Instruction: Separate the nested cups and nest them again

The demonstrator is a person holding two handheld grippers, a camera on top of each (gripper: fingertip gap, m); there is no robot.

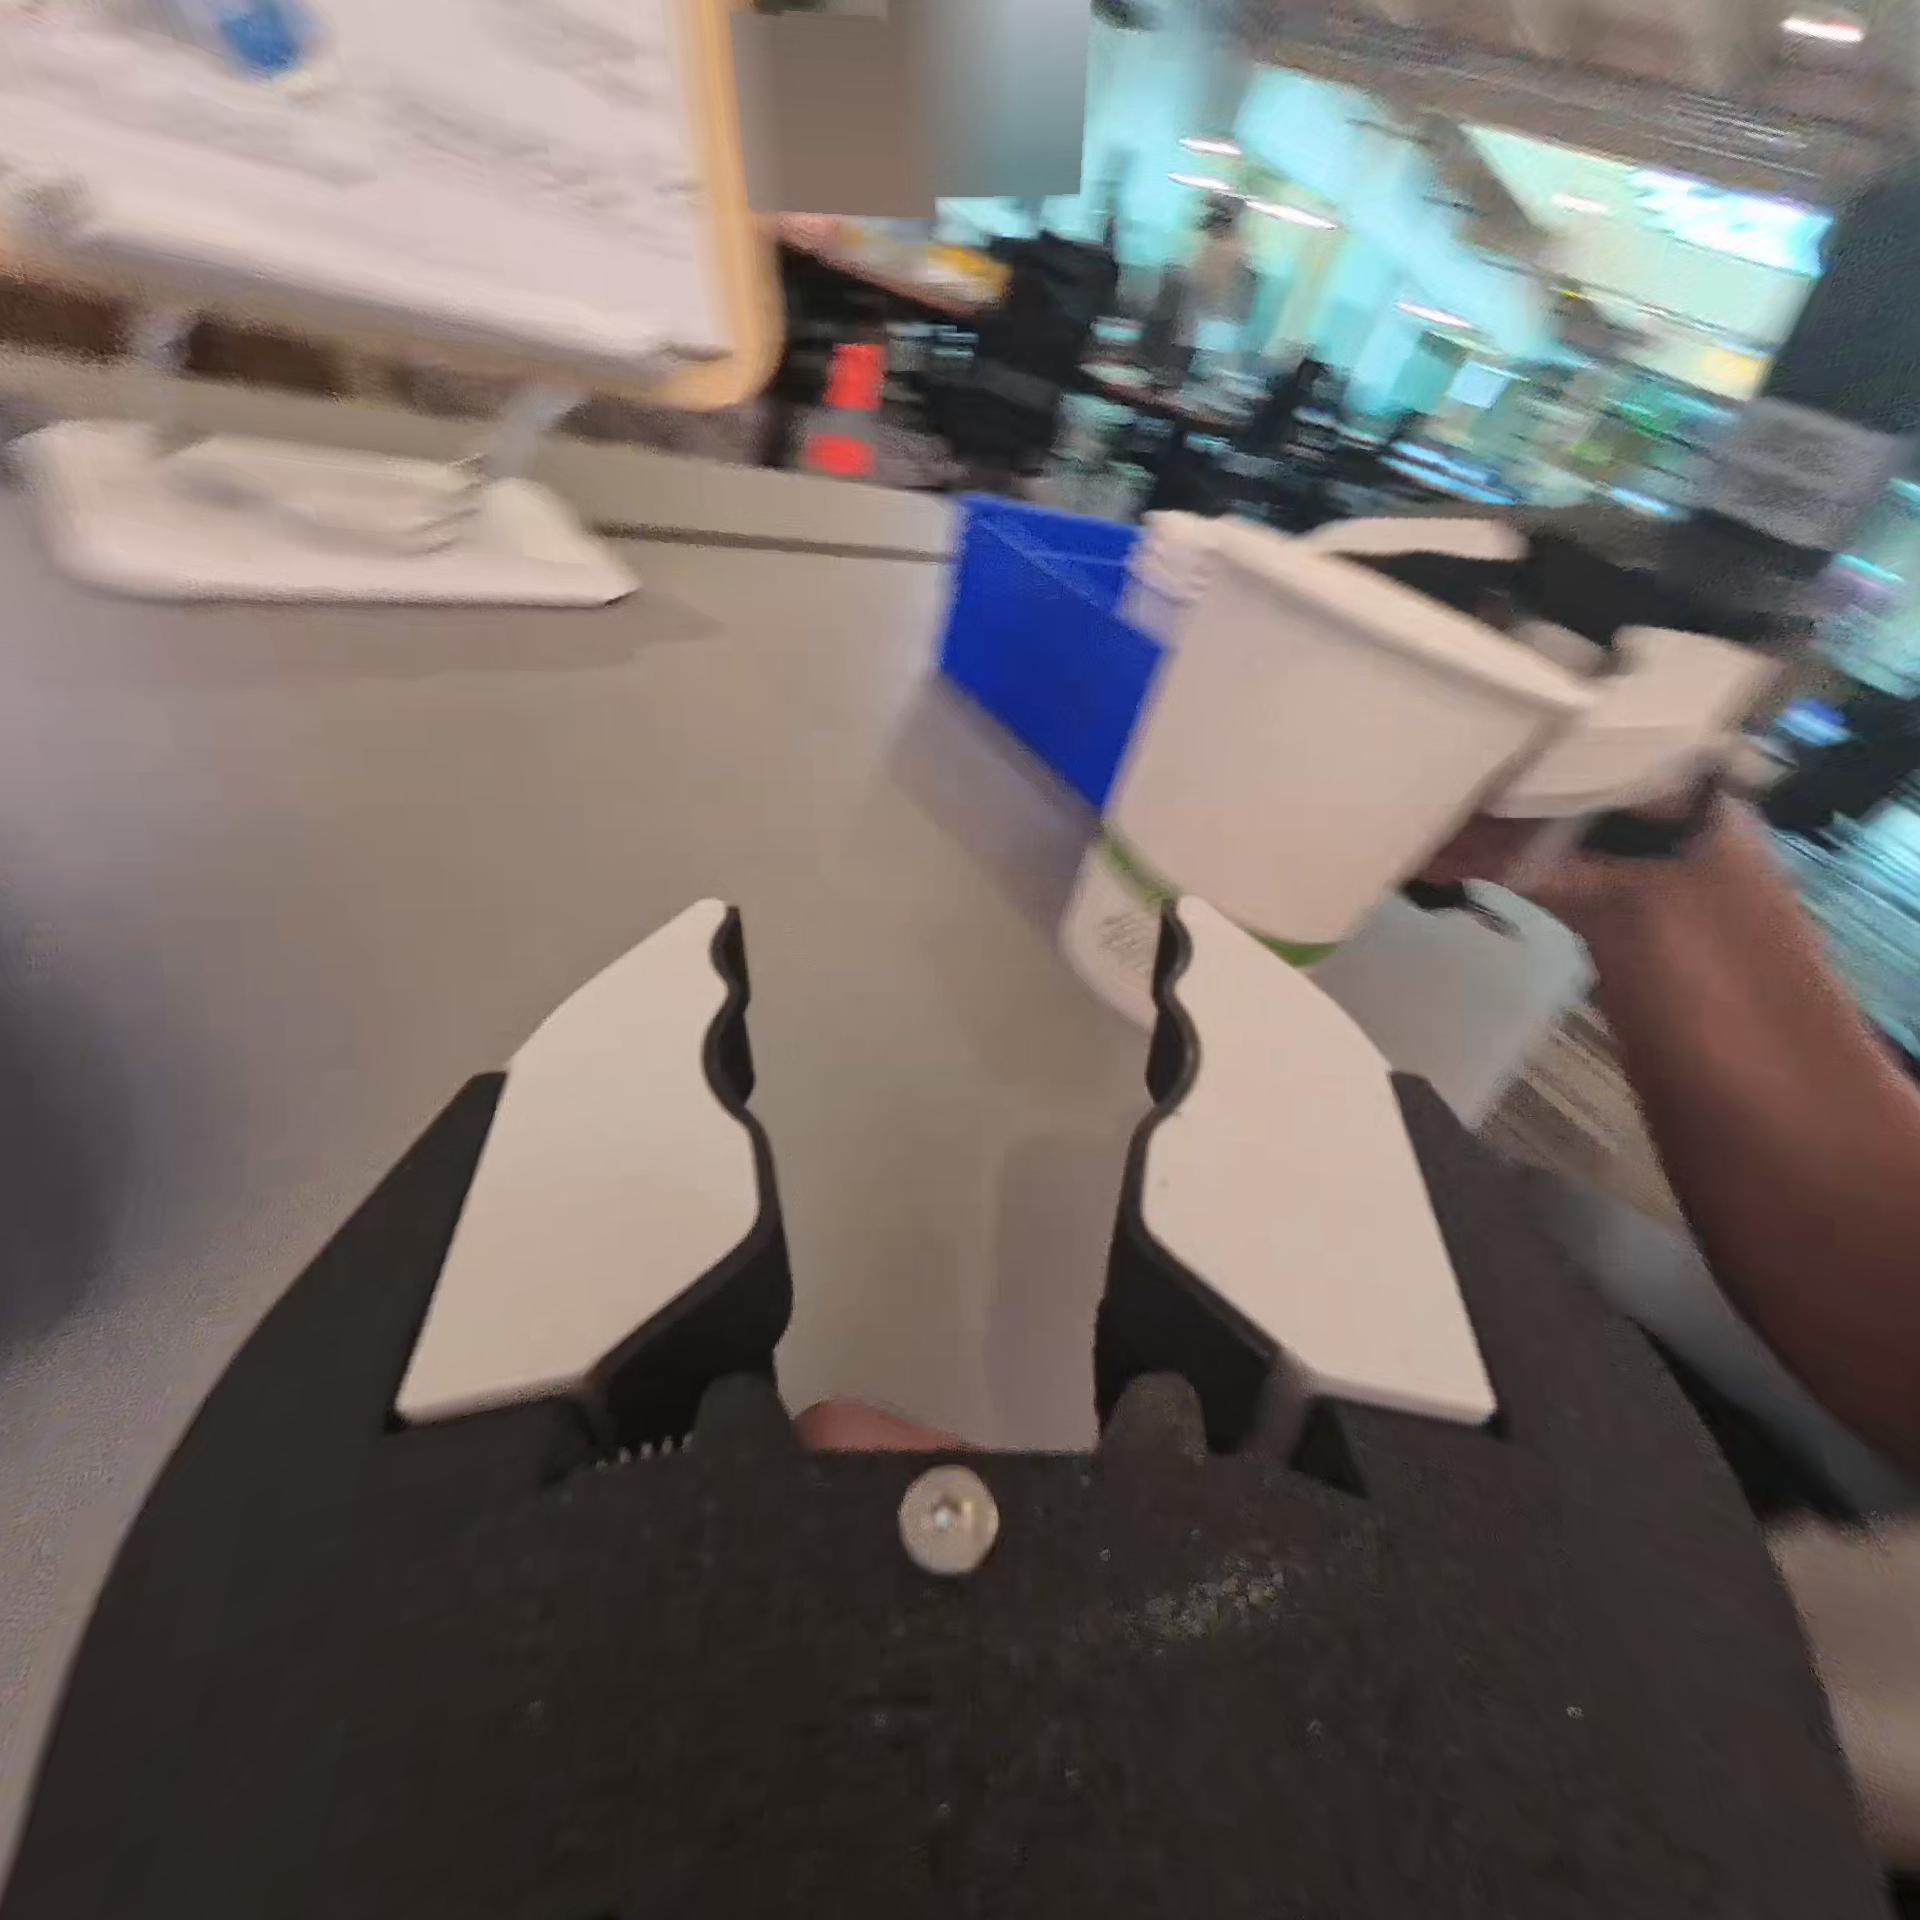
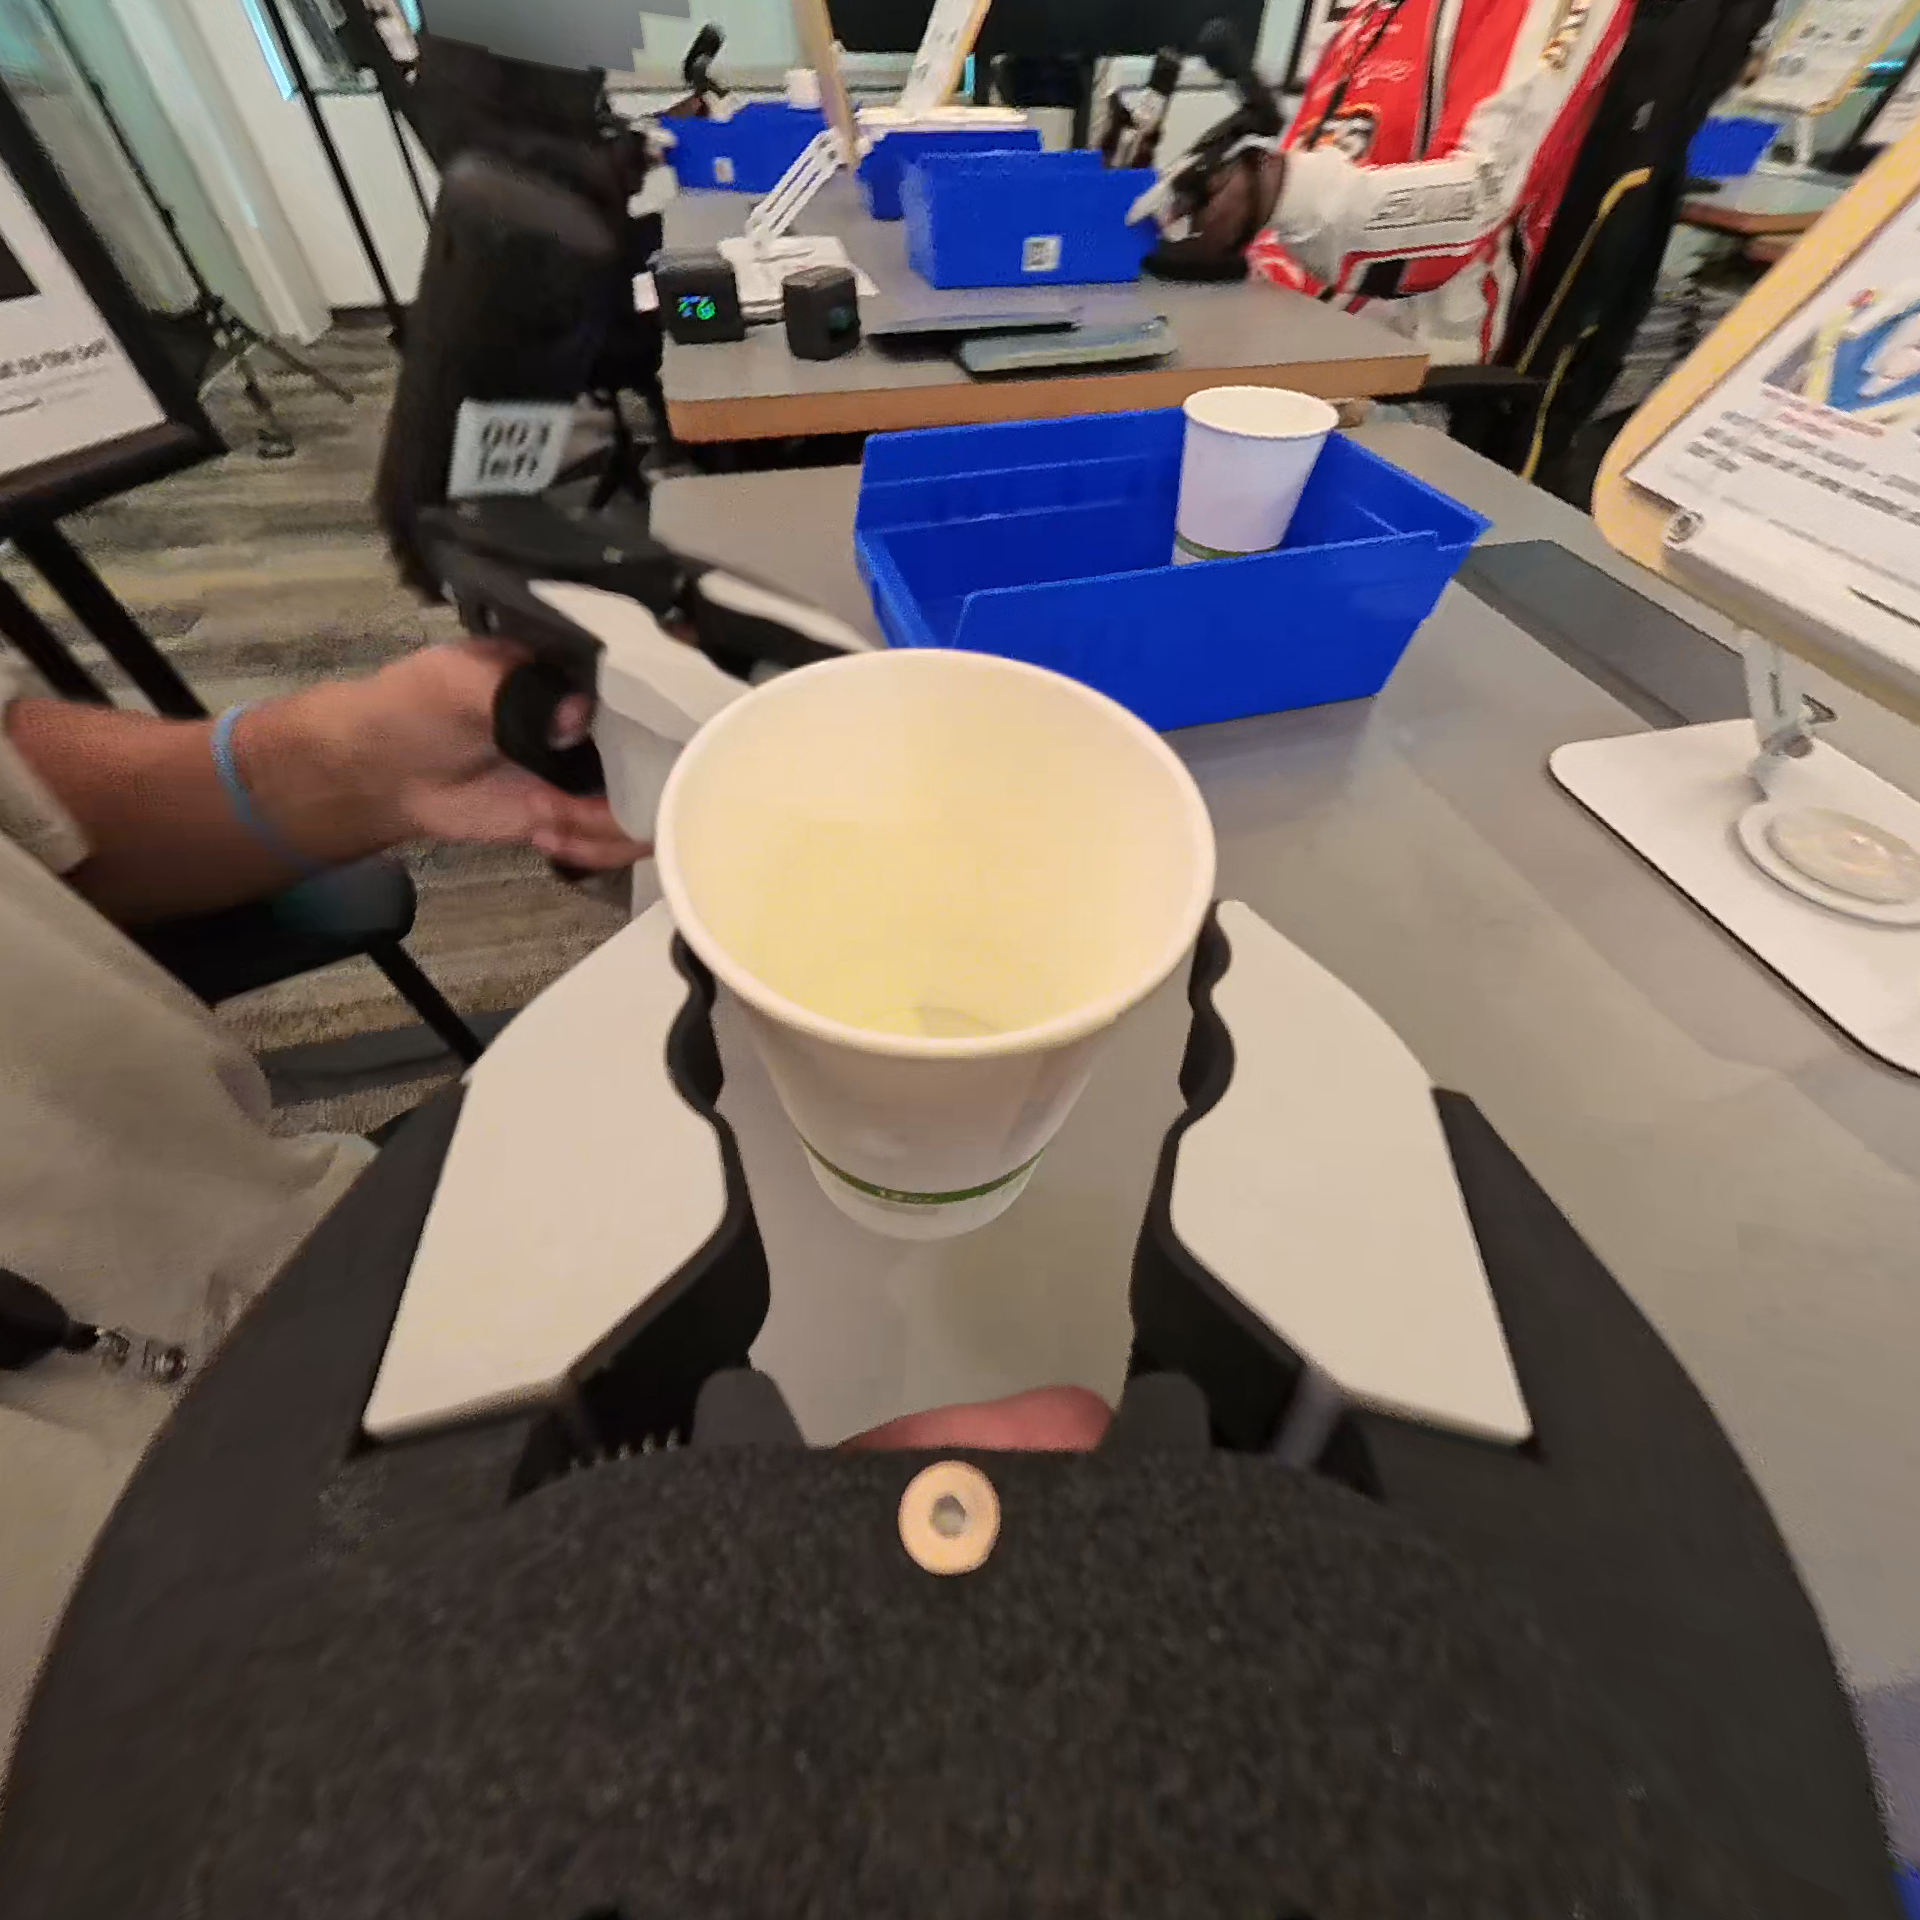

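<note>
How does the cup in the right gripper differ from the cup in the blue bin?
The held cup is off the table, clamped between the right gripper's fingers; the bin cup stands free inside the blue bin. The held cup tilts, its mouth toward the camera and its inside showing; the bin cup stands nearly upright, leaning slightly. Both are white paper cups with a green band near the base.

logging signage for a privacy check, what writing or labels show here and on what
No writing is copied out here, only where it stands.
white tag, upper left: bold print
framed poster, far left: partly cut off
stand-up board, right: blurred lines
black device, far table: lit display
far blue bin: sticker, too small
held cup: green band print, too small
left wrist view: all blurred
</note>
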